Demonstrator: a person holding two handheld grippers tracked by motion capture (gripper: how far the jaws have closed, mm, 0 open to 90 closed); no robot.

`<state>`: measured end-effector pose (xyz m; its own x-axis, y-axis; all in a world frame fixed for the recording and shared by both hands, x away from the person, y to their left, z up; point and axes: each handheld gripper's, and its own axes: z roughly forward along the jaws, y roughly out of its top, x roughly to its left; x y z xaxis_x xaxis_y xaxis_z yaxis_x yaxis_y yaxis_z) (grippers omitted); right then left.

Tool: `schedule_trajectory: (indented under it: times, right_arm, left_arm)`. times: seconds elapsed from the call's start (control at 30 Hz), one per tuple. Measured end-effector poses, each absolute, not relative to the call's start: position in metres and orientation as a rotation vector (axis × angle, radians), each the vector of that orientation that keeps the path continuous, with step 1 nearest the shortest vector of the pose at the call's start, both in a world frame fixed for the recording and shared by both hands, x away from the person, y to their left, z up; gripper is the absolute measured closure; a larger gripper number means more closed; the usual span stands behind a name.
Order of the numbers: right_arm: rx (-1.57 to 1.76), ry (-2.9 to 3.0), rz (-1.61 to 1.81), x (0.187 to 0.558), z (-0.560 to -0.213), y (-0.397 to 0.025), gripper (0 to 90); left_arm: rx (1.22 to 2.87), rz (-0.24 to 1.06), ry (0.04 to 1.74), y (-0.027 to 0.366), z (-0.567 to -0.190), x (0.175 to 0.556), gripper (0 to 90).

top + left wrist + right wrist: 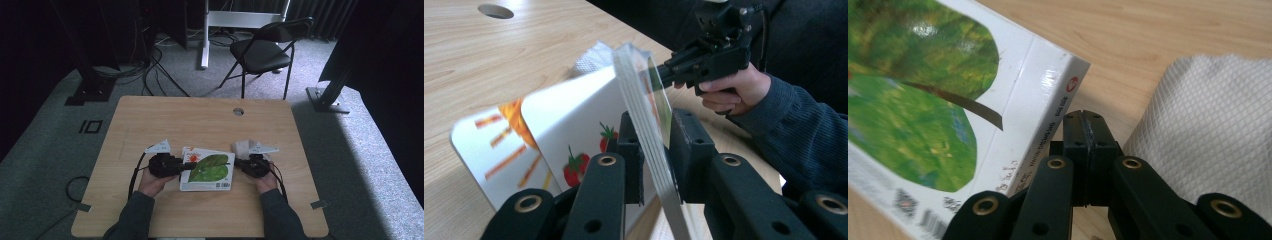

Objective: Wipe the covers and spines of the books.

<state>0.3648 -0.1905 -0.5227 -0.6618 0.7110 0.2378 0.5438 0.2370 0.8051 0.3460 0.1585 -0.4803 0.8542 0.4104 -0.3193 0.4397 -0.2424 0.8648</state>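
Where the pale wooden surface (pixel 150 125) meets grey carpet, we see a black folding chair (pixel 265 50). The white crumpled paper towel (pixel 1208 125) is partly cut off. Our left claw (pixel 651 160) pinches the lifted cover of the white leaf-printed board book (pixel 207 170), mid-surface; our right claw (pixel 1087 137), pressed together, touches its spine.

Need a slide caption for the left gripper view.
Left gripper clamps the board book's page stack; right gripper meets its far edge.

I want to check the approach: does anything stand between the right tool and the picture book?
Nothing visible does. The right tool, jaws closed, sits right at the spine of the picture book. The white cloth lies on its other side, out of the way.
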Motion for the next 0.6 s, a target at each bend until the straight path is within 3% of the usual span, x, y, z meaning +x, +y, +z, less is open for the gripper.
schedule_trajectory:
  times: [0.57, 0.6]
  right_arm:
    - [1.067, 2.286, 1.472, 0.353, -0.505, -0.203, 90.0]
    - [1.028, 2.295, 1.447, 0.351, -0.503, -0.205, 83.0]
  left_arm:
    - [1.901, 0.066, 0.570, 0.158, -0.487, 0.341, 78.1]
    - [1.903, 0.063, 0.507, 0.159, -0.487, 0.337, 80.2]
